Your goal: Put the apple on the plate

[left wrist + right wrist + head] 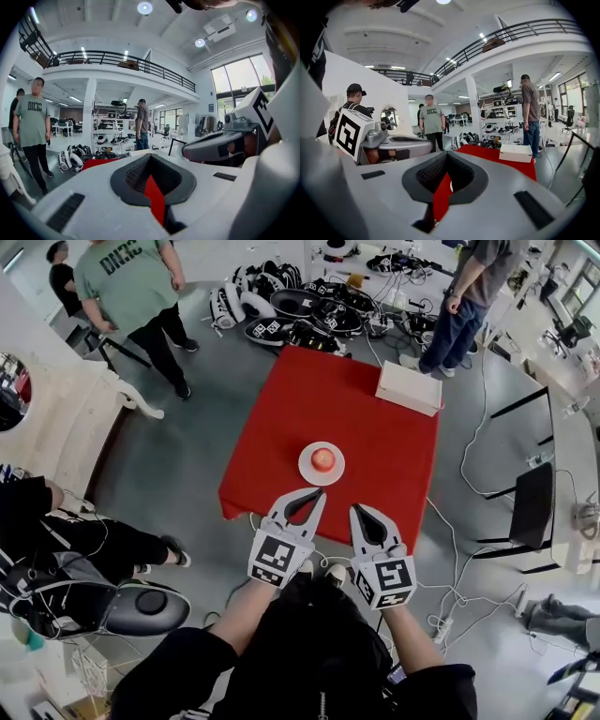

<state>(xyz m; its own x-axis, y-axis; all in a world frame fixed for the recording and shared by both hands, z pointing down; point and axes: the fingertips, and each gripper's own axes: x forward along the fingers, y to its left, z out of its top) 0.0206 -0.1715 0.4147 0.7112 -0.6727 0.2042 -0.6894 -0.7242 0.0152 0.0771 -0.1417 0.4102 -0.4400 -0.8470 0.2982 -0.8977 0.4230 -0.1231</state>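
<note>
Apple [322,459] sits in the middle of the plate [306,469] on the red table [375,427], so the placing looks done. The left gripper [317,495] and right gripper [360,511] hover at the table's near edge, both clenched on nothing. The likeliest slip, I judge, is a gripper knocking the table or plate and rolling the round apple off.

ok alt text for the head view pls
From above, an apple sits on a white plate on a red table, a white box at its far corner. The left gripper and right gripper, both shut and empty, point toward the plate from the near edge.
</note>
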